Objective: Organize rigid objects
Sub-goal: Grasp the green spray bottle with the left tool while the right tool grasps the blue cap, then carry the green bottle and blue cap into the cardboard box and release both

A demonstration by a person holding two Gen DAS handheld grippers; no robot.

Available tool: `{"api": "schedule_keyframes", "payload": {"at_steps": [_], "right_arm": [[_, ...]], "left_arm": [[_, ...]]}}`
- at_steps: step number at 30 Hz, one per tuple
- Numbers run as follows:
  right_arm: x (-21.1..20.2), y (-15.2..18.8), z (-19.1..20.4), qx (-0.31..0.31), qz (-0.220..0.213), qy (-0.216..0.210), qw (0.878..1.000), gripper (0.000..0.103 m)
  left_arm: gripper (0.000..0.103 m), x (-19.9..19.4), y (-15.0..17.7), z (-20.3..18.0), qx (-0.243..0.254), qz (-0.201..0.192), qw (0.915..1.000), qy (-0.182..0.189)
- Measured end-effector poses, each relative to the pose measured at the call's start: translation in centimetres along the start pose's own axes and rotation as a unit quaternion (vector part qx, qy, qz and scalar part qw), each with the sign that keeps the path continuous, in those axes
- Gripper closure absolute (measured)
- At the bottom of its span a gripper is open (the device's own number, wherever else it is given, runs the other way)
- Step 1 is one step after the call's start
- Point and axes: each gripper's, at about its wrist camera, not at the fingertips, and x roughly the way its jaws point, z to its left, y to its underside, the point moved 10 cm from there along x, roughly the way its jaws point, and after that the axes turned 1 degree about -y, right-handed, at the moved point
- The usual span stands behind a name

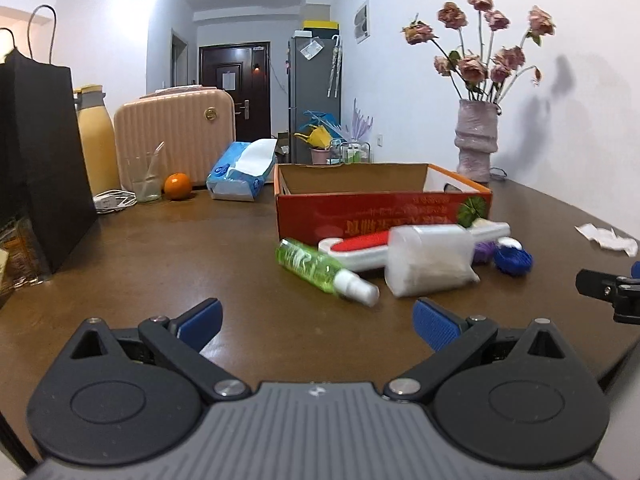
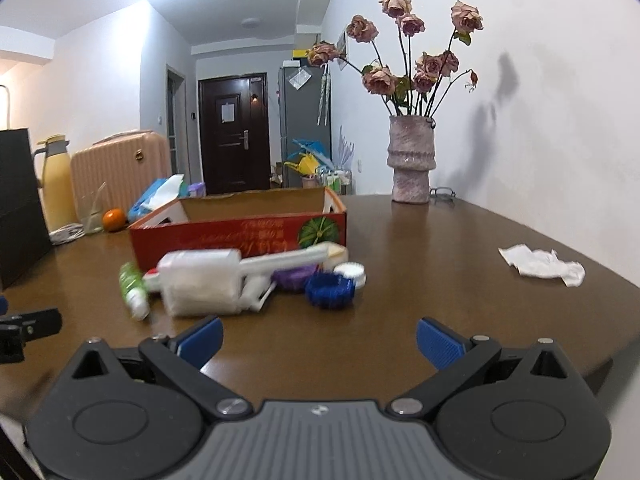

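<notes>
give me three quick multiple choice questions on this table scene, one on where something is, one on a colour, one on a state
1. Where does the green spray bottle lie?
A. in the box
B. on the table before the box
C. beside the vase

2. What colour is the cardboard box outside?
A. red
B. blue
C. white

3. How is the left hand-held gripper?
A. shut on the bottle
B. shut, empty
C. open, empty

Key: 1 B, it lies on its side on the wood in front of the box; 2 A, its front wall is red; 3 C, its blue pads stand wide apart with nothing between.

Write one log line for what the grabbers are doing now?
left gripper: open, empty | right gripper: open, empty | green spray bottle, translucent white plastic container: on table, outside red cardboard box
</notes>
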Motion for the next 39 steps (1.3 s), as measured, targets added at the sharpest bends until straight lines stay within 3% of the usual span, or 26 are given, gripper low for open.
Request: {"api": "schedule_keyframes", "payload": {"at_steps": [3,6,11,14,17,20,22,26,29,33,36,39], "right_arm": [[2.6,-0.8,-0.3,0.006,-0.006,-0.037,0.999,0.0],[5.4,-0.8,-0.6,0.015,0.033,-0.081,0.996,0.0],[9.8,-1.0,-2.2,0.01,0.066,-0.055,0.996,0.001],[12.3,-1.1,-2.9,0.01,0.081,-0.05,0.995,0.018],[14.4,-1.0,-3.1,0.013,0.1,-0.061,0.993,0.024],[15.6,-0.8,-2.6,0.003,0.111,-0.079,0.991,0.026],[16.3,-0.5,-2.0,-0.014,0.121,-0.088,0.989,0.028],[16.7,-0.3,-1.3,-0.02,0.133,-0.105,0.985,0.048],[16.7,-0.4,-1.3,-0.03,0.132,-0.099,0.986,0.049],[16.3,-0.4,-1.6,-0.023,0.128,-0.098,0.987,0.049],[15.2,0.0,-1.9,-0.01,0.128,-0.099,0.987,0.049],[13.3,0.6,-2.4,-0.004,0.125,-0.095,0.988,0.049]], "left_arm": [[0.0,2.7,-0.9,0.2,-0.004,0.008,0.9999,-0.009],[0.0,5.5,-1.7,0.5,-0.009,0.018,0.9996,-0.019],[0.0,10.5,-3.1,1.5,-0.026,0.037,0.9975,-0.054],[0.006,12.7,-3.4,0.9,-0.022,0.051,0.9972,-0.051],[0.026,14.2,-2.9,0.6,-0.025,0.072,0.9958,-0.051],[0.033,14.8,-2.5,0.7,-0.034,0.077,0.9952,-0.049],[0.046,14.6,-2.4,0.8,-0.028,0.079,0.9952,-0.05],[0.05,13.6,-1.2,1.2,-0.02,0.096,0.9942,-0.045],[0.053,13.6,0.1,1.7,-0.013,0.123,0.9913,-0.045],[0.05,14.3,-0.3,2.3,-0.025,0.116,0.9914,-0.056],[0.072,14.7,-0.4,2.5,-0.026,0.117,0.9909,-0.061],[0.072,14.0,-0.1,2.3,-0.035,0.119,0.991,-0.052]]}}
